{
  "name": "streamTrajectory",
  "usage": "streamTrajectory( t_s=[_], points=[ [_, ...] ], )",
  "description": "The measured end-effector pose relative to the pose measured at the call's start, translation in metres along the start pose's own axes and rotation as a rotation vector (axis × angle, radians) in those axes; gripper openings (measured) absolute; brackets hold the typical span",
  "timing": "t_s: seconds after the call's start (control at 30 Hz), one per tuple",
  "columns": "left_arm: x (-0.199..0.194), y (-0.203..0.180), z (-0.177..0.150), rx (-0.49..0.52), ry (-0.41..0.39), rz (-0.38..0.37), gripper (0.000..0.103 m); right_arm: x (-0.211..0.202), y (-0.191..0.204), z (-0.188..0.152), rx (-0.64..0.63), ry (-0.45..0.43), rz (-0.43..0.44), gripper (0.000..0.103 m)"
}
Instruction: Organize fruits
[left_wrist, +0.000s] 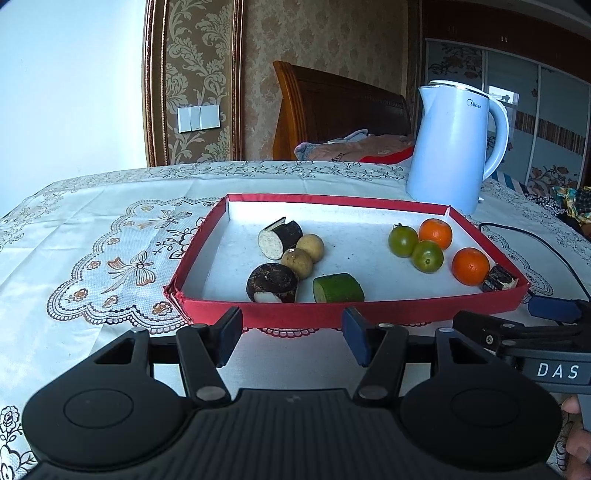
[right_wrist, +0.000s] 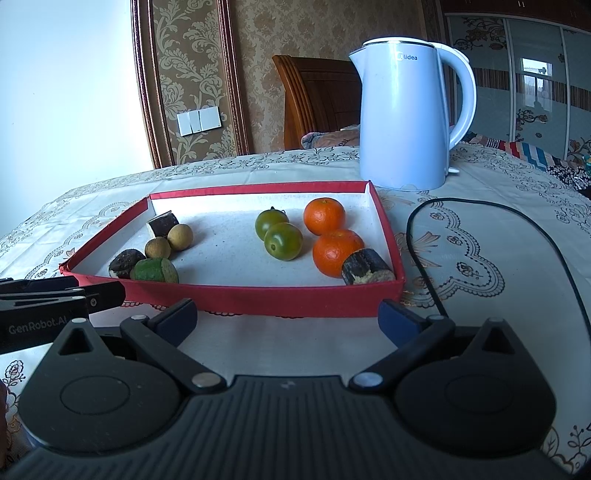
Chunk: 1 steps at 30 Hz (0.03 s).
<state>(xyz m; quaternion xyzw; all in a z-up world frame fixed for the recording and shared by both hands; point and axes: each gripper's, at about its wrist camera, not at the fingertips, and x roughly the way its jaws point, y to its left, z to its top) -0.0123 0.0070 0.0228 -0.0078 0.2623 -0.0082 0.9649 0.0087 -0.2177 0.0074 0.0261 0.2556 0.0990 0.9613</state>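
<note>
Nearest the lens, left gripper (left_wrist: 291, 338) and right gripper (right_wrist: 288, 321) spread wide, both empty, short of the red tray (right_wrist: 258, 297). Beyond, oranges (right_wrist: 324, 216) and green tomatoes (right_wrist: 283, 241) grouped right, longans (right_wrist: 180, 236) left. Likely to roll if nudged sideways; kettle cord (right_wrist: 517, 221) a possible snag.

A red tray (right_wrist: 258, 301) is seen on the table (right_wrist: 461, 258), with two oranges (right_wrist: 325, 216), two green tomatoes (right_wrist: 282, 240) and dark cut pieces (right_wrist: 365, 271) inside. The right claw (right_wrist: 287, 317) is held open just before it, empty. A blue kettle (right_wrist: 402, 110) stands behind.
</note>
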Motion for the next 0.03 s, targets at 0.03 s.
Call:
streamTrajectory(
  t_s=[0.03],
  points=[
    [-0.0004,0.0003,-0.0004,-0.001,-0.001,0.007,0.059,0.0003,0.0002,-0.0005,-0.002,0.000,0.000,0.103]
  ],
)
